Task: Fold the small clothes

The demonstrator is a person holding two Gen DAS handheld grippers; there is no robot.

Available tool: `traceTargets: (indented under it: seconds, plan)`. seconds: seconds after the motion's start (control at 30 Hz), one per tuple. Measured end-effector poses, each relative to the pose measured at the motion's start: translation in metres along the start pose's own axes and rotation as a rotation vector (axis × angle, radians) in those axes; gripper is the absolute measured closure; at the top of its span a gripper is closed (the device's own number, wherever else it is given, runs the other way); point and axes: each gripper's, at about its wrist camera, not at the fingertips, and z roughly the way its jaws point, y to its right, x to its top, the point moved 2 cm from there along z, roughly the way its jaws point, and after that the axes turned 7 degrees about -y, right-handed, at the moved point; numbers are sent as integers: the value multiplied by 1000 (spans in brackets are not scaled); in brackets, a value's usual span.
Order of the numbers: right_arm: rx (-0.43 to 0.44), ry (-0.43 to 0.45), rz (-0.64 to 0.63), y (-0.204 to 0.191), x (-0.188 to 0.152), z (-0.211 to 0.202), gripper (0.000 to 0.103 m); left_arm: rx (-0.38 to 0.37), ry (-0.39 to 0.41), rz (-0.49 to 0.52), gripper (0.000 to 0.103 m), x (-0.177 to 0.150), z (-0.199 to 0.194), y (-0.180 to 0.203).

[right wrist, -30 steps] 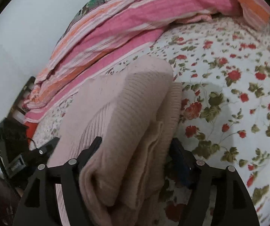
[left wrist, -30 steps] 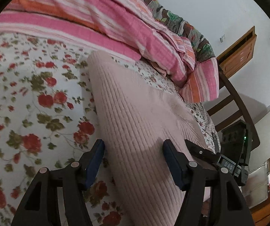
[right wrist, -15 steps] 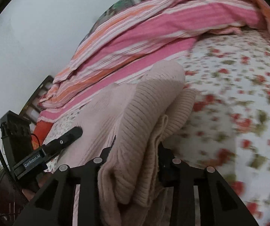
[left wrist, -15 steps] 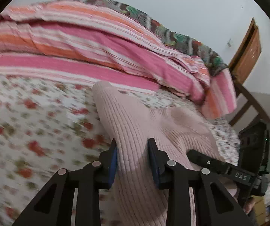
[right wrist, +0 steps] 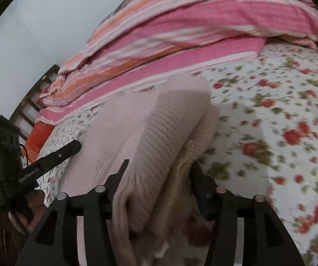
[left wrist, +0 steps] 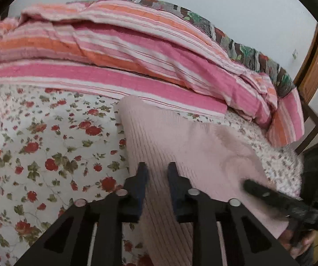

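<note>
Left gripper (left wrist: 156,173): angled downward, jaws drawn close and closing, blue pads nipping a narrow ridge of pink knit (left wrist: 181,146). Right gripper (right wrist: 159,168): angled downward, jaws about half apart and opening, a thick folded bundle of the same knit between them, pressed against both fingers. Each gripper visible in the other's view, blurred. Fingers of a hand (left wrist: 303,243) wrapped round the right handle; fingers of the other hand (right wrist: 26,210) round the left handle.
</note>
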Motion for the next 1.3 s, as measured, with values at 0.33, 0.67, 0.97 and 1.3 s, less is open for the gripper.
traceTargets:
  seconds: [0.33, 0.67, 0.97, 1.3]
  plan:
    - [-96, 72, -161, -15, -26, -39, 70, 85, 24, 115, 51, -14, -4, 26]
    - [-52, 129, -209, -26, -28, -55, 94, 108, 52, 161, 46, -22, -13, 36]
    - [-171, 115, -227, -23, -31, -49, 71, 105, 64, 190, 41, -30, -24, 33]
    - [-98, 131, -195, -16, -36, -65, 70, 39, 100, 215, 41, -46, -48, 22]
